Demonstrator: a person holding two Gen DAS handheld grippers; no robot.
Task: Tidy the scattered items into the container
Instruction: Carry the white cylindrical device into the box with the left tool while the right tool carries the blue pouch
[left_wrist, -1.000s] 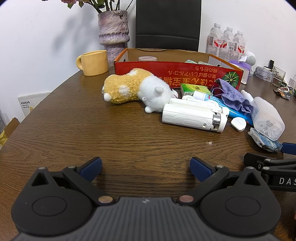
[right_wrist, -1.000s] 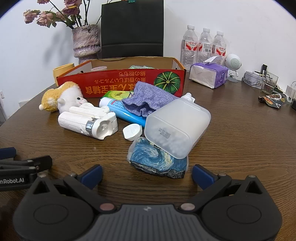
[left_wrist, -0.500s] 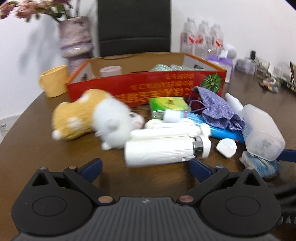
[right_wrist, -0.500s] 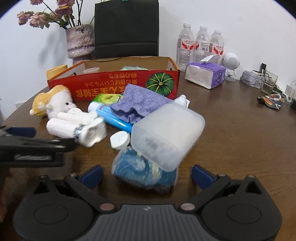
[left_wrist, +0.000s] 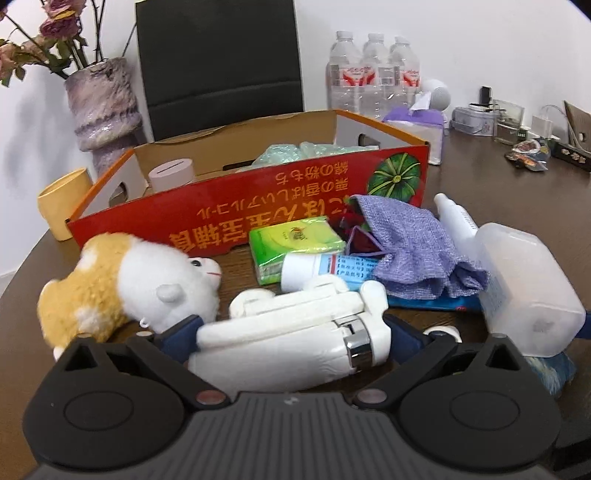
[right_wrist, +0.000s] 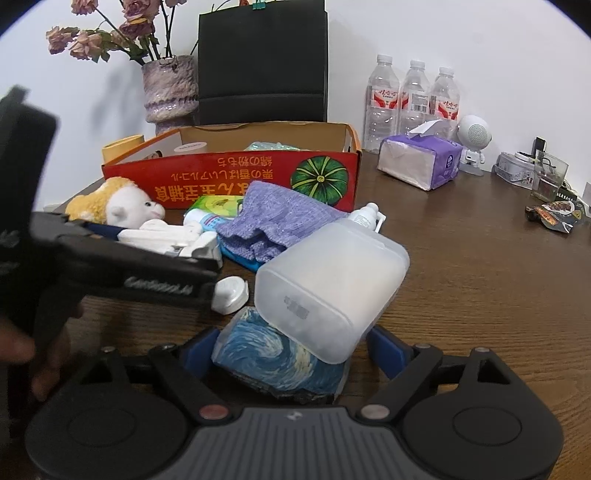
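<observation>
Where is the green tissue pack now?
Left wrist view, centre: the green tissue pack lies on the table against the red box, beside the purple cloth.

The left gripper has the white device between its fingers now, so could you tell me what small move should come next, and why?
Probably close the left gripper on the white device: its blue fingers sit on either side of the body, apparently not yet clamped. Then it could be lifted to the red box behind.

The left claw (right_wrist: 122, 258) blurs across the right wrist view, hiding part of the white device (right_wrist: 166, 236); the starry-print packet (right_wrist: 280, 362) lies half-buried beneath the frosted box (right_wrist: 328, 288).
</observation>
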